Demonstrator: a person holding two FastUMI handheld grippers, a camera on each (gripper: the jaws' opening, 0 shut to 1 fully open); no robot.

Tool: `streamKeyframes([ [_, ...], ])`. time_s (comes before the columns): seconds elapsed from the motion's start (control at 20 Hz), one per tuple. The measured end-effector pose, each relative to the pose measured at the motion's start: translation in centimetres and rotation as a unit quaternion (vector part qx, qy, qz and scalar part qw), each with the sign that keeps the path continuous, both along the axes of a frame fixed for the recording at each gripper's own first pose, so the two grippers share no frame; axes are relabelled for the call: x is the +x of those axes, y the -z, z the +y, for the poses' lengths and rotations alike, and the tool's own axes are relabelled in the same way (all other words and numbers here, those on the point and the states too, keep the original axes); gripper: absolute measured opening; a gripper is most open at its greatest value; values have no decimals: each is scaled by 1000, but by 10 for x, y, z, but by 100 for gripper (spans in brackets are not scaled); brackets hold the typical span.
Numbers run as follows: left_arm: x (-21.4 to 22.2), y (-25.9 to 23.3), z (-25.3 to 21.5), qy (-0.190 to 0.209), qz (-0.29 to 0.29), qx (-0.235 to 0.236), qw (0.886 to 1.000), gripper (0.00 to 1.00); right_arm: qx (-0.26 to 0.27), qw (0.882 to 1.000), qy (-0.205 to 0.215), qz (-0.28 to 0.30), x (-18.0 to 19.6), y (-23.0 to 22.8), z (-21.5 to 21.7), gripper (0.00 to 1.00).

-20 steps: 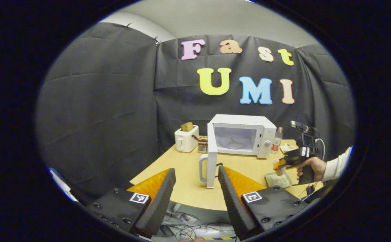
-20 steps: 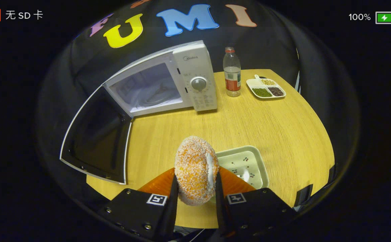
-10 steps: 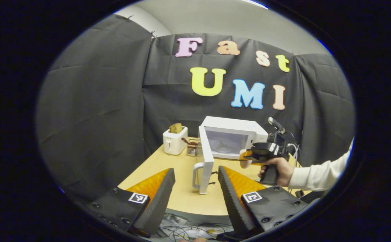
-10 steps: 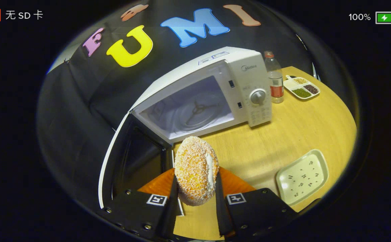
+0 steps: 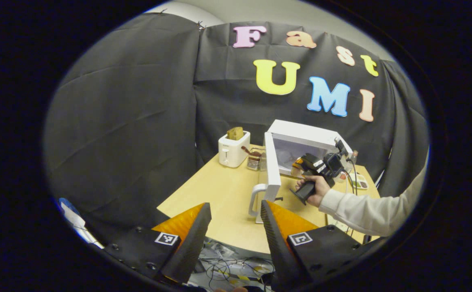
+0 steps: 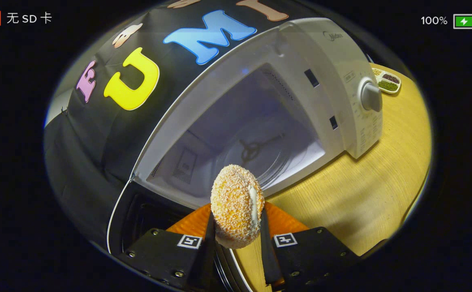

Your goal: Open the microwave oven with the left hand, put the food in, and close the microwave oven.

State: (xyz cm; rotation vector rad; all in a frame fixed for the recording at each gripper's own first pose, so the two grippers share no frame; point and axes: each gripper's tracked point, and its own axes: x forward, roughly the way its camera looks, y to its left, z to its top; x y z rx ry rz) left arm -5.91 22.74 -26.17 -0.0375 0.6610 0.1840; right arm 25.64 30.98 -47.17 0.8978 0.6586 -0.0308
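Right gripper (image 6: 236, 237) holds doughnut (image 6: 236, 205) before open microwave (image 6: 260, 134) cavity.

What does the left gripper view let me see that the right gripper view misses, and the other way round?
Left gripper view: the toaster, the door's handle, and a hand with a pale sleeve holding the right gripper. Right gripper view: the crumbed bun close up, pinched in that gripper, plus the turntable and the dial. Both: the microwave with its door open, on the wooden table.
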Motion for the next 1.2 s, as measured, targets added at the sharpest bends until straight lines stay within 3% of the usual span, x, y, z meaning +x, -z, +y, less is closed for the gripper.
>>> streamKeyframes([
  [0.05, 3, 0, -1, -5, 5, 5, 1000, 88, 2, 1000, 4, -1, 8, 5, 0, 49],
  [0.15, 9, 0, -4, -15, 15, 5, 1000, 80, 12, 1000, 19, -8, 20, 10, -2, 49],
  [0.2, 12, 1, -6, -21, 20, 6, 1000, 80, 18, 999, 28, -8, 28, 14, -3, 49],
  [0.25, 14, 4, -6, -24, 23, 9, 999, 87, 22, 999, 37, -6, 36, 18, -3, 49],
  [0.3, 16, 4, -9, -25, 26, 10, 999, 87, 26, 999, 46, -8, 44, 19, -4, 49],
  [0.35, 17, 6, -10, -26, 32, 15, 999, 80, 30, 998, 54, -10, 52, 21, -3, 49],
  [0.45, 18, 9, -9, -30, 43, 28, 998, 83, 37, 996, 77, -19, 67, 21, -4, 51],
  [0.7, 17, 14, -6, -45, 54, 30, 997, 84, 20, 988, 151, -39, 97, 29, -20, 52],
  [0.8, 17, 18, -6, -46, 60, 31, 997, 82, 8, 984, 174, -32, 104, 37, -28, 57],
  [1.0, 19, 27, -9, -49, 70, 21, 996, 86, -3, 981, 188, -38, 111, 45, -29, 64],
  [1.15, 22, 30, -9, -42, 70, 24, 996, 81, -7, 981, 193, -35, 116, 44, -27, 71],
  [1.2, 23, 30, -9, -41, 70, 24, 996, 86, -7, 980, 194, -34, 118, 44, -26, 71],
])
